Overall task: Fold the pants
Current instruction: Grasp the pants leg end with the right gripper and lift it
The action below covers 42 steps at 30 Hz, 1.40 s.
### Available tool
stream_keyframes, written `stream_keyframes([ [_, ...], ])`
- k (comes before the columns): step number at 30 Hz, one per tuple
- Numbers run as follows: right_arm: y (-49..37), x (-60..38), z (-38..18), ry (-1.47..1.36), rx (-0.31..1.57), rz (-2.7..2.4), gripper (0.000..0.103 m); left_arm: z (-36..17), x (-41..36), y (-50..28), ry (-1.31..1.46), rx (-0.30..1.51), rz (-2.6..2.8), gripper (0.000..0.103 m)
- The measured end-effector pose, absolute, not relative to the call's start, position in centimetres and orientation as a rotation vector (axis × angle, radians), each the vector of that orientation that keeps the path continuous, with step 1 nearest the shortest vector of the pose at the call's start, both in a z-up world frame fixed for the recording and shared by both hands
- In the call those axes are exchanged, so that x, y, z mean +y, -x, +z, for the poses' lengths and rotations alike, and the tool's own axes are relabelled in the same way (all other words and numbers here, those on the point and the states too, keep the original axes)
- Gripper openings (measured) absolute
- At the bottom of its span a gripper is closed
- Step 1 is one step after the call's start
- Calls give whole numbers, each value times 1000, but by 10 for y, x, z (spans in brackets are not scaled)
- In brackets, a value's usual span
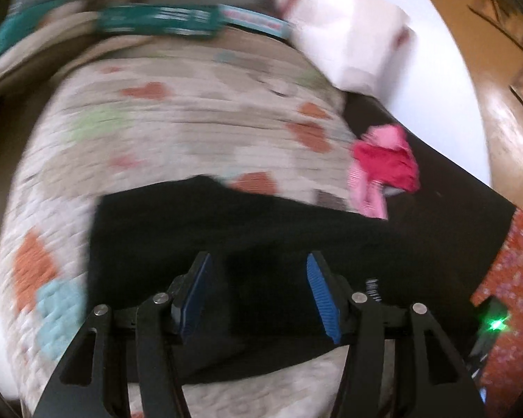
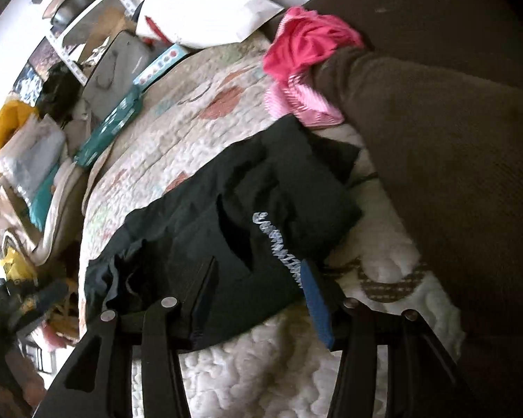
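Pants (image 2: 226,223) are lying beyond both sets of jaws on a patchwork quilt (image 1: 177,118), already doubled over into a compact dark block, so the folding is looking largely done; a loose crumpled end (image 2: 115,278), lying just ahead of the right gripper's near finger, is suggesting one more tuck or a smoothing pass may be left, though I am judging that from the shape alone. The left gripper (image 1: 258,292) is hovering over the black cloth with its jaws spread and nothing pinched between the blue pads (image 1: 319,289). The right gripper (image 2: 258,296) is also standing apart and widening, the folded edge lying under the gap but not being squeezed. The fabric is looking black, soft and thick in layers, with a pale line of printed lettering (image 2: 279,244) running toward the right gripper's far finger. A pink garment (image 2: 303,55) is sitting well beyond the jaws, past the far edge of the pants, beside a brown cushion (image 2: 453,174). The left view is smearing with motion, so finer creases are not readable there.
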State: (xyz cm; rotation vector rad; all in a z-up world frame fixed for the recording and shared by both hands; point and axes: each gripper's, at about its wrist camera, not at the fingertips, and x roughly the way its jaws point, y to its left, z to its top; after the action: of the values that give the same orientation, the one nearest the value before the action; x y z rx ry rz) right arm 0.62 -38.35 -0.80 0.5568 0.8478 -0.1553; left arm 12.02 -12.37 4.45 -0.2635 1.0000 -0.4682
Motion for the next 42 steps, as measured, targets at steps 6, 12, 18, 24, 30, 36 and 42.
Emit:
stream_keyframes([
  [6, -9, -386, -11, -548, 831, -171, 59, 48, -215, -149, 93, 1041, -627, 55],
  [12, -16, -392, -20, -536, 828, -272, 66, 29, -299, -177, -48, 1097, -779, 55],
  [18, -31, -419, -36, -670, 825, -358, 65, -3, -361, -208, -58, 1206, -903, 56],
  [24, -39, -432, -41, -743, 769, -351, 66, -21, -397, -216, -189, 1237, -931, 49],
  [30, -44, -433, -33, -754, 800, -247, 29, -4, -381, -205, -196, 1198, -942, 11],
  [36, -43, -404, -1, -578, 781, -132, 17, 28, -357, -187, -172, 1125, -938, 8],
  [42, -34, -381, 18, -499, 762, -47, 16, 60, -327, -175, -127, 1064, -926, 7],
])
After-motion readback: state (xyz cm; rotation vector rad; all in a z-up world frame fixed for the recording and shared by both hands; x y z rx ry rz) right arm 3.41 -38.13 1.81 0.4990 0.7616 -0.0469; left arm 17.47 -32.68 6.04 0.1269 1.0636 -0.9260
